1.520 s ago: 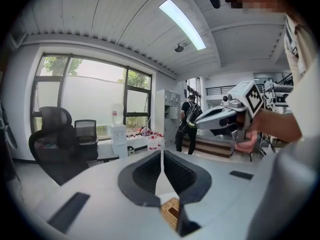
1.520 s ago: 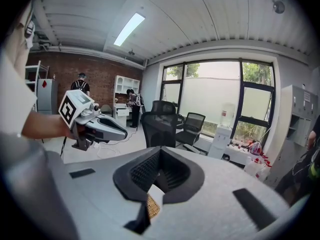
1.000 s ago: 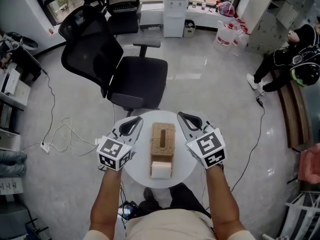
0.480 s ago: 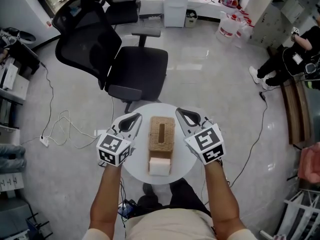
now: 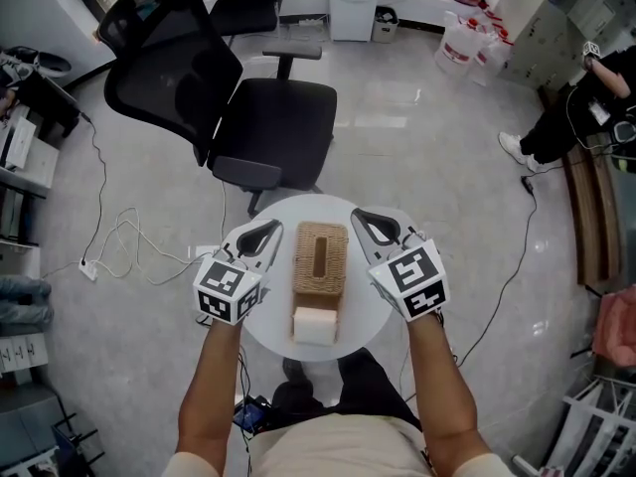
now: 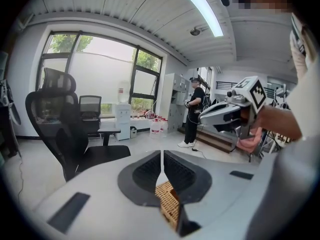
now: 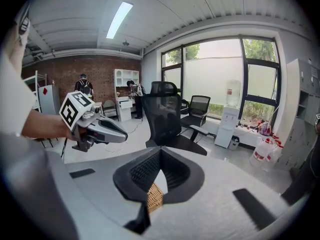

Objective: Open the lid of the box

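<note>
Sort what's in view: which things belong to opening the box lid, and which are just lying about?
Job: woven rattan box with slotted lid; left gripper; right gripper; round white table.
Lying about: black mesh office chair; clear water jugs; white water dispenser.

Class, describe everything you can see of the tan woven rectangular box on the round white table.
The tan woven box looks like wicker: rectangular, flat on the round white table, lid closed, a dark slot along its top. A white block sits at its near end. The left gripper and right gripper flank it, neither touching.
</note>
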